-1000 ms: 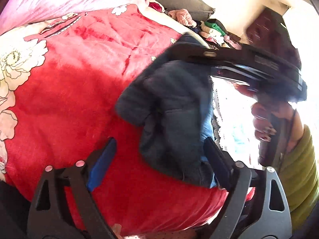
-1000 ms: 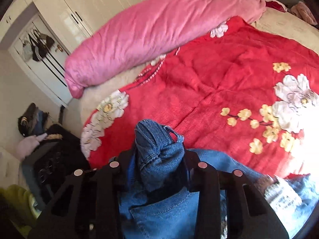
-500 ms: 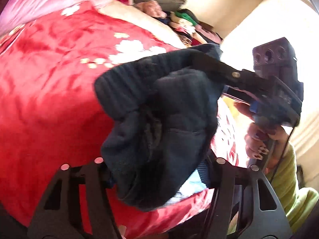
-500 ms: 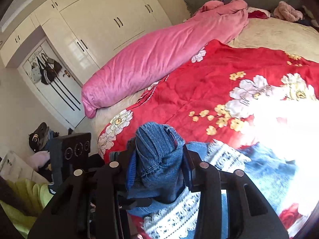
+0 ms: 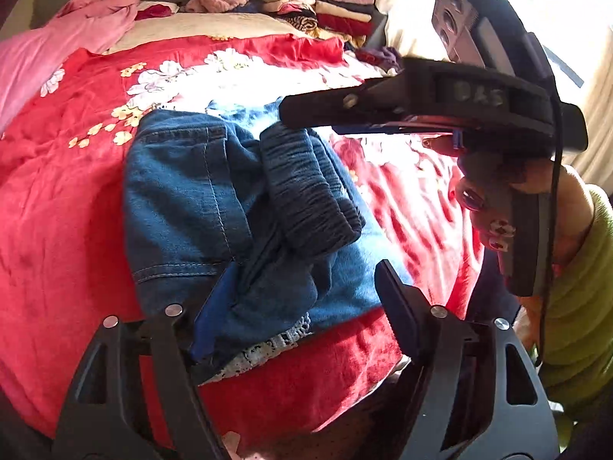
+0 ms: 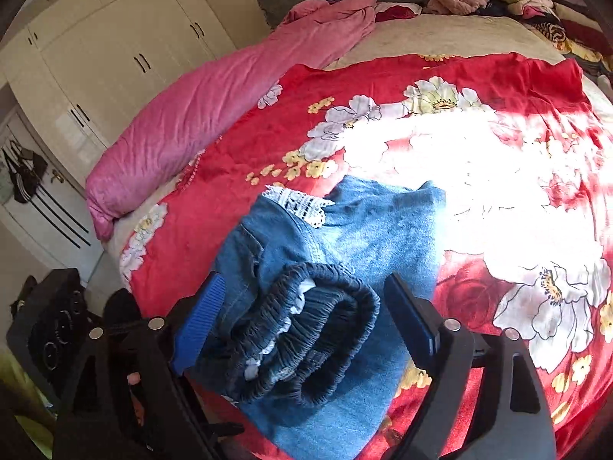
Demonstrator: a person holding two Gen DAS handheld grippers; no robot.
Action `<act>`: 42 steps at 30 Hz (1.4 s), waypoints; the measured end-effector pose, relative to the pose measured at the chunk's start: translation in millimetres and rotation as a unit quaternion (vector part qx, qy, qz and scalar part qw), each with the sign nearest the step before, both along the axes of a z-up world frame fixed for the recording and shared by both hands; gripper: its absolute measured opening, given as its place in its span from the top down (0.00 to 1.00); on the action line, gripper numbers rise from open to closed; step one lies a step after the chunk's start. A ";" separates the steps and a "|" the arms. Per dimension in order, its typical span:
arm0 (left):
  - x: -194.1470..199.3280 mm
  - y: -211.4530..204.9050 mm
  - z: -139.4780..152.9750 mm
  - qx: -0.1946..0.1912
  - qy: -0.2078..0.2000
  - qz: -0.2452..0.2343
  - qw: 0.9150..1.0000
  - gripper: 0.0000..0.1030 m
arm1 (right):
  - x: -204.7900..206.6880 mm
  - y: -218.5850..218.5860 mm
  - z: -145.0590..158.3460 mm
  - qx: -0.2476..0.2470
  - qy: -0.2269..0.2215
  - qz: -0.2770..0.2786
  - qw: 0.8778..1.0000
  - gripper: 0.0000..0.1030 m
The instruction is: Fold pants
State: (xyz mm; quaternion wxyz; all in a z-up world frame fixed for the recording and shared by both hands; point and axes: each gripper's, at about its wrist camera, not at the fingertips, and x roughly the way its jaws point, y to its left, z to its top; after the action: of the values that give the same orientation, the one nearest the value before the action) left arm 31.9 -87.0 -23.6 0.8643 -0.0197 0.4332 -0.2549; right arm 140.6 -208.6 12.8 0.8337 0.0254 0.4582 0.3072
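The blue jeans (image 5: 184, 207) lie folded in a thick bundle on the red flowered bedspread (image 5: 57, 230), near its front edge. Their gathered elastic waistband (image 6: 306, 326) lies curled on top, and white lace trim (image 6: 299, 203) peeks out. My left gripper (image 5: 306, 264) straddles the bundle's near end. Its jaws are opening, and the right finger (image 5: 398, 306) is off the cloth. My right gripper (image 6: 304, 276) has the waistband between its jaws, which are opening with both pads clear of it. A hand (image 5: 494, 199) holds the right gripper (image 5: 306, 107) just above the waistband.
A rolled pink duvet (image 6: 214, 115) lies along the bed's left side. Stacked folded clothes (image 5: 325, 4) sit at the far end. White wardrobe doors (image 6: 115, 57) stand beyond. Bright sun washes out the bedspread's middle (image 6: 479, 161). A green sleeve (image 5: 574, 306) is at the right.
The jeans were lifted in both shut grippers and now lie on the bedspread. Both grippers have widened and let go. Both views have swung across the bed.
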 end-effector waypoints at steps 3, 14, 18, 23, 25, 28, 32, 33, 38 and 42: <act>0.1 0.2 -5.5 0.010 0.003 0.000 1.000 0.35 | -0.4 4.4 -17.5 -0.097 -0.026 0.002 0.995 0.30; -11.0 7.7 17.4 0.025 -0.032 0.011 0.999 0.13 | -28.0 -22.2 15.9 -0.036 -0.062 -0.017 0.997 0.19; -13.7 15.4 30.7 0.036 -0.051 0.030 0.998 0.09 | -44.3 -35.2 34.9 -0.020 -0.090 -0.038 0.995 0.12; -9.8 28.5 38.3 0.034 -0.053 0.052 0.997 0.09 | -67.7 -49.2 50.9 -0.011 -0.124 -0.053 0.991 0.12; -7.7 34.3 39.0 0.036 -0.053 0.060 0.996 0.09 | -77.9 -54.4 53.1 -0.009 -0.133 -0.056 0.989 0.12; -2.2 42.5 38.0 0.037 -0.050 0.070 0.996 0.09 | -93.7 -59.2 51.8 -0.006 -0.133 -0.053 0.990 0.12; 13.7 56.6 32.2 0.053 -0.041 0.089 0.994 0.09 | -113.0 -56.8 44.6 -0.018 -0.128 -0.046 0.991 0.12; 19.7 62.5 31.0 0.053 -0.036 0.097 0.993 0.09 | -116.9 -54.3 41.8 -0.020 -0.124 -0.043 0.991 0.12; 49.4 87.4 34.9 0.025 -0.022 0.124 0.992 0.15 | -133.0 -27.0 25.8 -0.024 -0.105 0.008 0.994 0.12; 72.4 84.7 34.3 -0.001 0.000 0.106 0.994 0.68 | -140.8 9.5 18.1 -0.044 -0.108 0.080 0.990 0.19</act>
State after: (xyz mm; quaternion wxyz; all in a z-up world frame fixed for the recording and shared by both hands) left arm 104.3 -2.3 10.7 0.8863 -0.0662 0.4288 -0.1619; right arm -0.3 -199.1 30.9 0.8514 -0.0818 0.3787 0.3536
